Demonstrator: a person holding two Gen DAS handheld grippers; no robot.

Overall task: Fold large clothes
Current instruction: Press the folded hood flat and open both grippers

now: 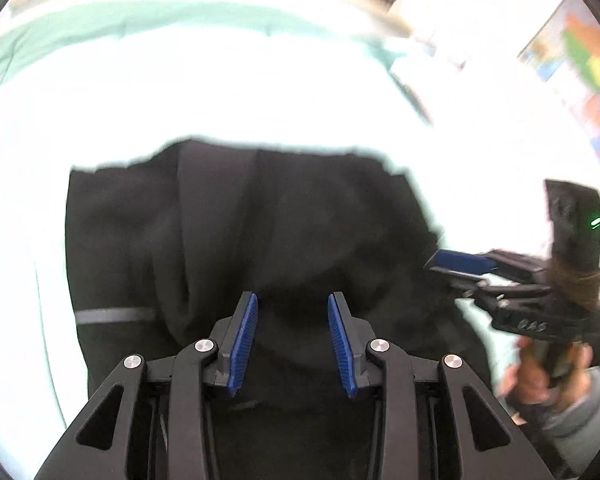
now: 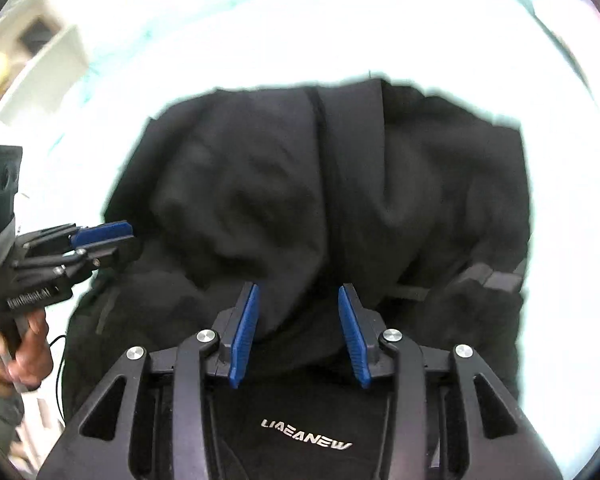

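Observation:
A large black jacket [image 1: 220, 220] lies crumpled on a white bed sheet [image 1: 220, 100]. It has a grey reflective stripe [image 1: 116, 315] on its left side. My left gripper [image 1: 292, 298] hovers over the jacket's near middle, blue pads apart and no cloth pinched between them. In the right wrist view the same jacket [image 2: 340, 180] shows a white printed logo [image 2: 306, 435] at its near edge. My right gripper [image 2: 298, 288] stands open above a fold there. Each gripper shows in the other's view: the right gripper [image 1: 460, 268] at the jacket's right edge, the left gripper [image 2: 104, 240] at its left edge.
White sheet [image 2: 300, 32] surrounds the jacket on all sides. A pale green band of bedding [image 1: 140, 12] runs along the far side. A colourful poster [image 1: 588, 60] is at the far right, a white shelf unit [image 2: 40, 52] at the far left. A person's hands [image 1: 540, 368] [image 2: 24, 344] hold the gripper handles.

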